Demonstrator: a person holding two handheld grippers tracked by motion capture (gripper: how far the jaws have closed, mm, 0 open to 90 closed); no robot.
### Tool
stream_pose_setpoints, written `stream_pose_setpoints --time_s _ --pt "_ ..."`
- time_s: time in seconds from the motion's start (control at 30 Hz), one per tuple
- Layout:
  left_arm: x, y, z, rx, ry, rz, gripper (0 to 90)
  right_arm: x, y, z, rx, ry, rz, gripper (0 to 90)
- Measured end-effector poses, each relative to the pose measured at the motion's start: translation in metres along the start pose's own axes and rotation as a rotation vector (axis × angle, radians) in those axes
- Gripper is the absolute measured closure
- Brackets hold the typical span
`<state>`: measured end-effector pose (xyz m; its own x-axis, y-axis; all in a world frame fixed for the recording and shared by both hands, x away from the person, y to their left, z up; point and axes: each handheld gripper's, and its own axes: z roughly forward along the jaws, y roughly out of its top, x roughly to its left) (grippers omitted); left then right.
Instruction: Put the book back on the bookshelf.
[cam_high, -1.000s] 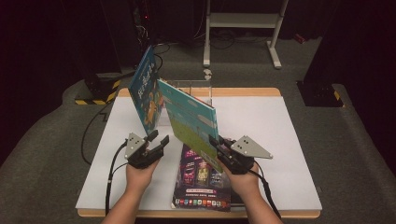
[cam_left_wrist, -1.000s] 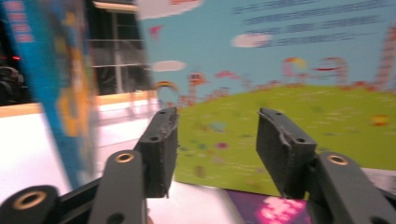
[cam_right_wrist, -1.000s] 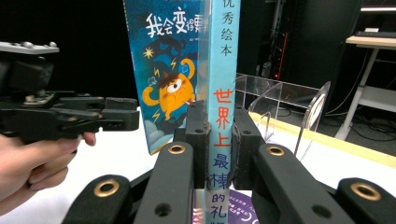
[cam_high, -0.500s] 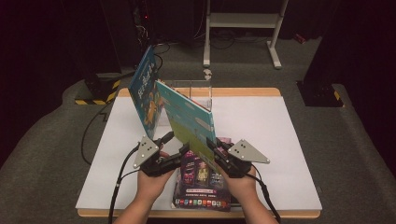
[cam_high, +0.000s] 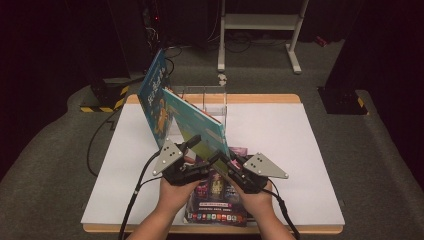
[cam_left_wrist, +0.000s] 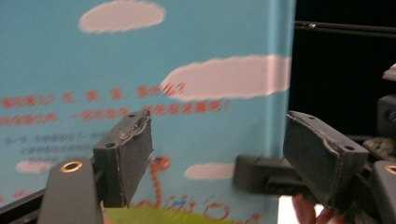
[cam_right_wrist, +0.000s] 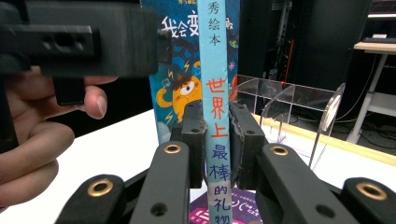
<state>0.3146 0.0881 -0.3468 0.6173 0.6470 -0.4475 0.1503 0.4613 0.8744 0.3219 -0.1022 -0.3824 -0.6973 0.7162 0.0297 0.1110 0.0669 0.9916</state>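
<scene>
Above the table, in the high view, the right gripper (cam_high: 223, 162) holds a light-blue picture book (cam_high: 195, 127) tilted over a purple book (cam_high: 216, 197), while the left gripper (cam_high: 192, 145) sits beside its cover. Along the left gripper view, the jaws, just opening, stand released. Along the right gripper view, pads (cam_right_wrist: 194, 135) clench the spine (cam_right_wrist: 215, 93); best kept upright toward the clear rack (cam_right_wrist: 289, 109).

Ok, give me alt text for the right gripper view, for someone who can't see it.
The right tongs clamp the spine of a light blue picture book held upright, red and blue Chinese characters running down it. Behind stand a darker blue book and a clear acrylic rack; a hand is at left.
</scene>
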Motion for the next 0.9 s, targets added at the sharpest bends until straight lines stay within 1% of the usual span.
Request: stream_pose_setpoints --time_s 0.07,0.1,0.27,0.33,0.37,0.4,0.47,0.5,0.53,0.6,0.63,0.73,0.8,0.9 --pt "-0.003 0.000 0.002 0.000 -0.002 -0.003 22.9 0.000 -0.001 0.000 -0.003 0.004 0.005 77.8" --pt "-0.003 0.000 0.002 0.004 0.000 0.000 22.5 0.000 -0.001 0.000 -0.002 0.005 0.004 77.8" --pt "-0.003 -0.001 0.006 0.014 0.004 -0.012 20.9 0.002 -0.003 -0.001 0.003 0.020 0.001 76.8" --pt "-0.003 -0.002 0.006 0.015 0.012 -0.003 19.4 0.003 -0.004 -0.001 0.006 0.030 -0.008 76.4" --pt "-0.004 -0.002 0.006 0.011 0.020 -0.008 18.7 0.004 -0.005 -0.001 0.016 0.026 -0.013 76.0" --pt "-0.004 -0.002 0.006 0.014 0.023 -0.004 19.1 0.003 -0.008 -0.001 0.037 0.031 -0.011 74.3" --pt "-0.004 -0.001 0.007 0.017 0.029 -0.004 19.1 -0.001 -0.016 -0.002 0.060 0.066 -0.003 70.7" --pt "-0.004 -0.001 0.007 0.016 0.038 0.003 19.1 -0.003 -0.021 -0.004 0.063 0.087 0.004 70.2" --pt "-0.004 -0.002 0.007 0.015 0.041 0.004 19.1 -0.009 -0.028 -0.008 0.074 0.114 0.021 70.2" --pt "-0.004 -0.002 0.007 0.017 0.048 0.006 18.6 -0.013 -0.033 -0.012 0.077 0.137 0.039 71.1" --pt "-0.005 -0.003 0.008 0.016 0.054 -0.002 18.0 -0.015 -0.036 -0.014 0.078 0.145 0.046 73.0" --pt "-0.007 -0.004 0.008 0.011 0.068 0.000 15.7 -0.016 -0.040 -0.018 0.082 0.163 0.036 73.7" --pt "-0.009 -0.005 0.007 0.011 0.083 0.006 15.0 -0.014 -0.040 -0.018 0.085 0.168 0.020 74.1" --pt "-0.010 -0.006 0.007 0.009 0.094 0.006 15.0 -0.010 -0.040 -0.017 0.084 0.183 -0.003 74.4"
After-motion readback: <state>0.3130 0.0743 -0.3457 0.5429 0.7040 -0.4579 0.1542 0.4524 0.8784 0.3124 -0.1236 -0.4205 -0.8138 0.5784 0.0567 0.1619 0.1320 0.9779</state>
